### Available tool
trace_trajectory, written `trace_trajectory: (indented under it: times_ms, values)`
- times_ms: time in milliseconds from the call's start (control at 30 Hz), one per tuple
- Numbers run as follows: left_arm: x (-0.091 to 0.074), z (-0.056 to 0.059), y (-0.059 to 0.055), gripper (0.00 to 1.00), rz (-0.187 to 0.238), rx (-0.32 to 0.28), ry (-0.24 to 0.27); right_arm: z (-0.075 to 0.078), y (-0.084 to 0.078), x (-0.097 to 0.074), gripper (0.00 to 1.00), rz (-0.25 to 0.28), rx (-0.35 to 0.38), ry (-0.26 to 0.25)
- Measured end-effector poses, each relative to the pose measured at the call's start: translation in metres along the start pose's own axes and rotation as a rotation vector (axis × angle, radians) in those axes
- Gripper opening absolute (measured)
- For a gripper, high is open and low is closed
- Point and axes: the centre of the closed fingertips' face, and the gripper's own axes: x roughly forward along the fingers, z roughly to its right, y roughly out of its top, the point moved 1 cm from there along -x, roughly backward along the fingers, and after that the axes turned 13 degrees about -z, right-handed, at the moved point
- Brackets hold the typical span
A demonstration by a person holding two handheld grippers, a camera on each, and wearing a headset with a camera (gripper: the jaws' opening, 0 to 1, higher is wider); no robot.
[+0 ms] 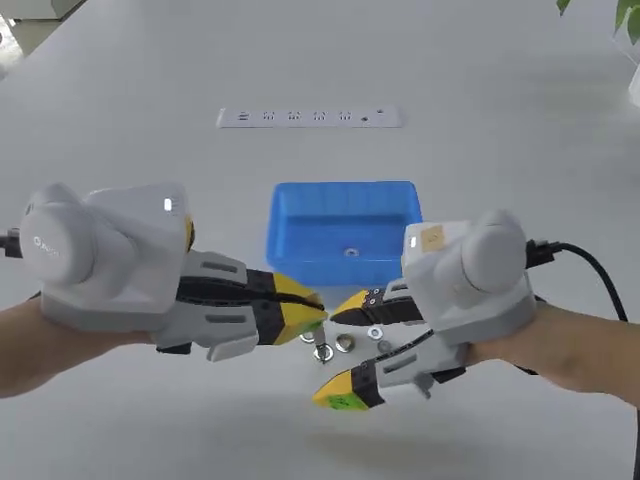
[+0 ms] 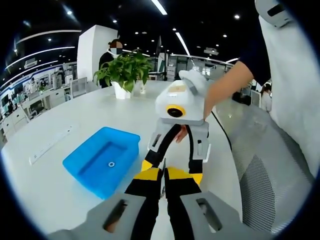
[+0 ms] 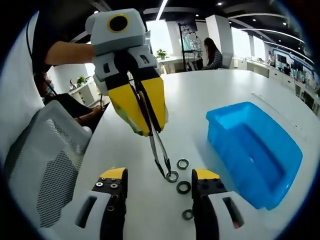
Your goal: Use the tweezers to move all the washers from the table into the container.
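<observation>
- Jaws, right gripper view: right gripper point(image 3: 160, 173) spread wide, empty; left gripper point(image 3: 149, 127) clamped on tweezers point(image 3: 159, 150), tips at one of several washers point(image 3: 172, 176).
- Left gripper view: blue container point(image 2: 120, 167) close by, one washer inside.
- Head view: pinch across the rim, lift level, release low over container.
- White surface point(image 1: 450, 80), power strip point(image 1: 310, 117); open office, plant point(image 2: 125, 70).

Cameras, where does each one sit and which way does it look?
Head view: on the person's head, looking forward and down at the table, blue container, left tongs and right tongs; the person's hands show.
Left gripper view: on the left tongs, looking along them, shut on tweezers, toward the right tongs; an arm shows.
Right gripper view: on the right tongs, looking between them, open, at washers and the left tongs.
Shared: the gripper views face each other; all see the container.
</observation>
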Motion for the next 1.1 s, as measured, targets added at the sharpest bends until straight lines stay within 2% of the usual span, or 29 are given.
trace_trajectory:
  times_ms: [300, 467, 600, 700, 867, 933, 1000, 1100]
  values:
    - [0.002, 0.001, 0.0, 0.06, -0.001, -0.001, -0.012, 0.001, 0.009, 0.0, 0.31, 0.016, -0.037, 0.018]
    - [0.003, 0.001, 0.0, 0.06, -0.001, -0.001, -0.013, 0.002, 0.015, 0.0, 0.26, 0.021, -0.07, 0.013]
    - [0.003, 0.001, 0.0, 0.06, -0.002, -0.002, -0.014, 0.002, 0.016, 0.001, 0.17, -0.003, -0.119, 0.008]
    - [0.003, 0.001, -0.002, 0.07, -0.019, 0.019, -0.007, 0.0, 0.012, 0.003, 0.13, -0.036, -0.156, -0.001]
    - [0.002, 0.001, -0.004, 0.07, -0.022, 0.01, -0.012, -0.001, 0.012, 0.003, 0.12, -0.047, -0.19, -0.022]
    - [0.002, 0.001, -0.005, 0.07, -0.023, 0.011, -0.013, 0.0, 0.012, 0.003, 0.11, -0.048, -0.19, -0.021]
    - [0.002, 0.0, -0.005, 0.07, -0.029, 0.018, -0.003, 0.001, 0.012, 0.004, 0.1, -0.044, -0.156, -0.012]
    - [0.002, -0.002, -0.006, 0.07, -0.043, 0.017, 0.01, 0.001, 0.013, 0.004, 0.1, -0.045, -0.166, -0.021]
